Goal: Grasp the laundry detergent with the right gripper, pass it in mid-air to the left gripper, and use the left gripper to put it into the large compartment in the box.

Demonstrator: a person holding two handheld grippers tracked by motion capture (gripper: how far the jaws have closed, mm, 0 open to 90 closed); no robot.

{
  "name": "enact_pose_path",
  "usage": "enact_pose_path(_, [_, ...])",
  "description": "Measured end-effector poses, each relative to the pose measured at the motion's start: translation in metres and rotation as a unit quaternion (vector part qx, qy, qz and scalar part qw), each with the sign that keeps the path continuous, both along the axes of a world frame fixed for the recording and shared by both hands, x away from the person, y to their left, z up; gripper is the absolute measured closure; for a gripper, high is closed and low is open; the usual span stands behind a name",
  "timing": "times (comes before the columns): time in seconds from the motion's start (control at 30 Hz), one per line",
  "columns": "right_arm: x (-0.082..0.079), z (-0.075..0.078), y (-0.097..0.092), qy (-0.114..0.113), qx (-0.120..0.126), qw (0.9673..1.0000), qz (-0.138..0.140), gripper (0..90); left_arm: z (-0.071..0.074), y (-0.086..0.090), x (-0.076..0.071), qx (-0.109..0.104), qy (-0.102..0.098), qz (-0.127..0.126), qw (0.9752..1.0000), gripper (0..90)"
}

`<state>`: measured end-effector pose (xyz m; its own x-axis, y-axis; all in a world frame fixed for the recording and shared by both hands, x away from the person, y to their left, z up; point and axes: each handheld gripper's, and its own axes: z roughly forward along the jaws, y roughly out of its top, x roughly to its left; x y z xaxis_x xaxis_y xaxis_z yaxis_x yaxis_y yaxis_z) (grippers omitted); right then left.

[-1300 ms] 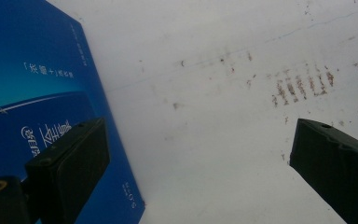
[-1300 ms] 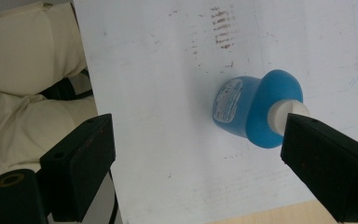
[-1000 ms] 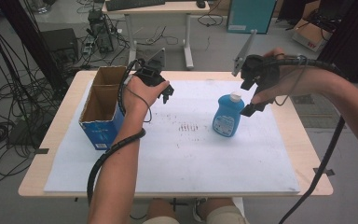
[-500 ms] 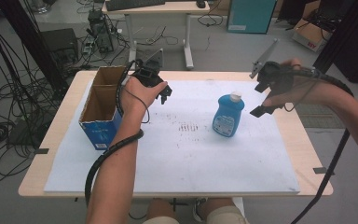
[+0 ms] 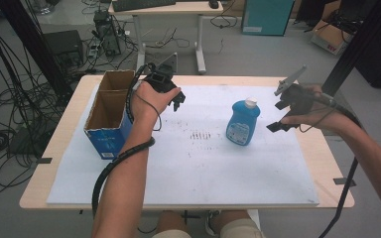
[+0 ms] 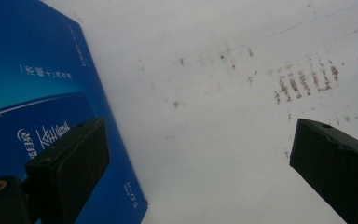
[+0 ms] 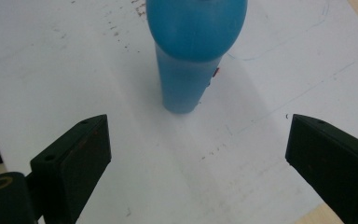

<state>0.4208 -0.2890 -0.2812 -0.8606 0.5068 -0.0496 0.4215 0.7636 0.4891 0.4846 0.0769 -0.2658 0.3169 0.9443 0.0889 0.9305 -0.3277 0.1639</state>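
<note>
A blue bottle with a white cap is standing upright on the white sheet that is covering most of the wooden desk, a little right of the middle and clear of everything else. The right claw is hovering just to the right of the bottle, not touching it; its jaws have just been opening, and they are standing wide apart with nothing between them. In the right gripper view the right claw is looking down at the bottle from behind, the bottle's base sitting on the sheet ahead of the two black jaws and well short of either pad. The left claw is hanging over the sheet near the far left part of the desk, just beside an open blue cardboard box whose top is showing two brown compartments. In the left gripper view the left claw is released as well, with bare sheet between the jaws; the box's blue printed wall is lying behind the jaw on the left of that view, and I cannot tell whether that jaw is touching it. A patch of small brown marks is staining the sheet between the box and the bottle. A black cable is trailing back from the left claw along the person's forearm.
</note>
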Motion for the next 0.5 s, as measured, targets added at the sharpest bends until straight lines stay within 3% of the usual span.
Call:
enact_pose_path(0.27, [0.006, -0.035, -0.001, -0.020, 0.043, 0.9988, -0.011, 6.8, -0.001, -0.003, 0.003, 0.004, 0.001, -0.003, 1.0000, 5.3])
enact_pose_path(0.5, [0.015, -0.063, 0.006, -0.053, 0.102, 0.9933, -0.012, 6.0, -0.005, -0.005, 0.005, 0.007, 0.006, -0.006, 0.9999, 5.3])
